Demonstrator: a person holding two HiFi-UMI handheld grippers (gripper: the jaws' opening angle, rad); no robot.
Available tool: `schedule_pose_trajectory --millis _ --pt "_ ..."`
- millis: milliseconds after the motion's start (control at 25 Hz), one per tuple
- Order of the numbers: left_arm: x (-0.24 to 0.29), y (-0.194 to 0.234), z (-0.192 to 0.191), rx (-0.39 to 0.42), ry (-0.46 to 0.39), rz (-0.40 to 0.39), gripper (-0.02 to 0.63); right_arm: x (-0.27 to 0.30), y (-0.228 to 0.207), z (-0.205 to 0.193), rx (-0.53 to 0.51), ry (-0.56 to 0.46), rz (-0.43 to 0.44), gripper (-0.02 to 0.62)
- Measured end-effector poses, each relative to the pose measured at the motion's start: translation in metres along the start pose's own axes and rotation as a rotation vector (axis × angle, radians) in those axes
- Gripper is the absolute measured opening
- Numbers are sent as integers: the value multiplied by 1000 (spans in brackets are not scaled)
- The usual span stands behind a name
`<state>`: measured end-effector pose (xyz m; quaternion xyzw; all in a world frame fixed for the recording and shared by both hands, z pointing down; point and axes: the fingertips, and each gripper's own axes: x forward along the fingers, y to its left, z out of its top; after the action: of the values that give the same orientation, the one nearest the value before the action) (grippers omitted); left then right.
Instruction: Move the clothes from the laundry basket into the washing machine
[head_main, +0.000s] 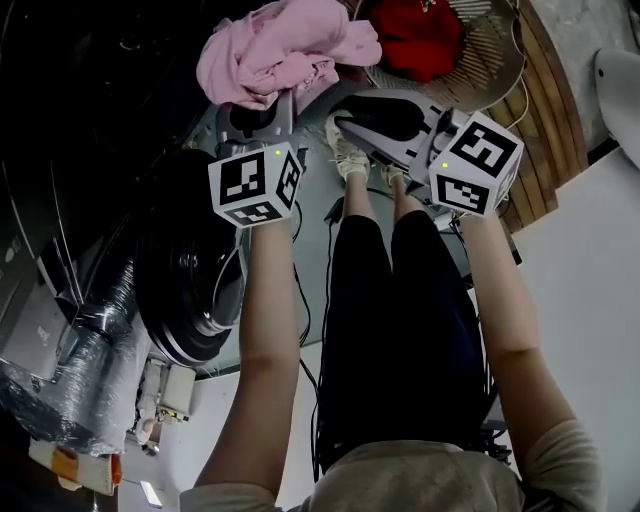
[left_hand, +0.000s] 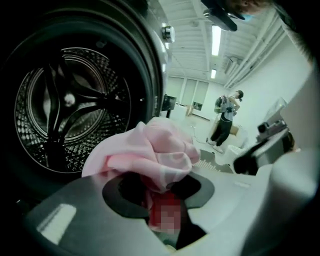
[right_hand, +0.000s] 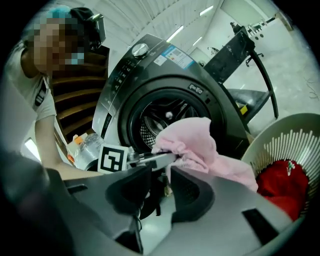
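Left tool (left_hand: 161, 194) pinches the pink cloth (left_hand: 150, 150) just outside the drum (left_hand: 70, 107). Right tool (right_hand: 159, 192) is parted and empty. If let go early, the cloth's loose folds could catch the drum's rim and fall.

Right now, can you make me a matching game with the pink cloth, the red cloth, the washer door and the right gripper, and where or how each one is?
Things:
1. pink cloth
2. red cloth
3. washer door
4. right gripper

Places or states:
A. lying in the basket
B. jaws apart, nothing between them
C. pinched in the left gripper
D. swung open

Pairs: 1-C, 2-A, 3-D, 4-B.
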<state>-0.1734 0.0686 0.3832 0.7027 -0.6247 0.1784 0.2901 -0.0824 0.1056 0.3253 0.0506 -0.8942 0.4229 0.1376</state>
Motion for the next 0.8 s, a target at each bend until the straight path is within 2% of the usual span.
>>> schedule_pose_trajectory --millis 240,400,520,640,720,800 --pt "20 66 14 -157 -96 220 150 -11 -23 -11 57 -11 -62 92" --pt "44 105 32 -215 -134 305 150 -20 -39 -9 93 -56 -80 91" --pt "57 129 58 -242 -209 361 140 -25 -45 -11 146 -96 -66 78" --pt "69 154 73 -233 -268 451 137 -26 -48 -17 157 -92 -63 77" --pt "79 164 71 -231 -280 483 171 -26 -47 -24 164 -84 -63 77" --pt "93 169 59 -315 -256 450 318 -24 -46 -29 175 -81 -61 77"
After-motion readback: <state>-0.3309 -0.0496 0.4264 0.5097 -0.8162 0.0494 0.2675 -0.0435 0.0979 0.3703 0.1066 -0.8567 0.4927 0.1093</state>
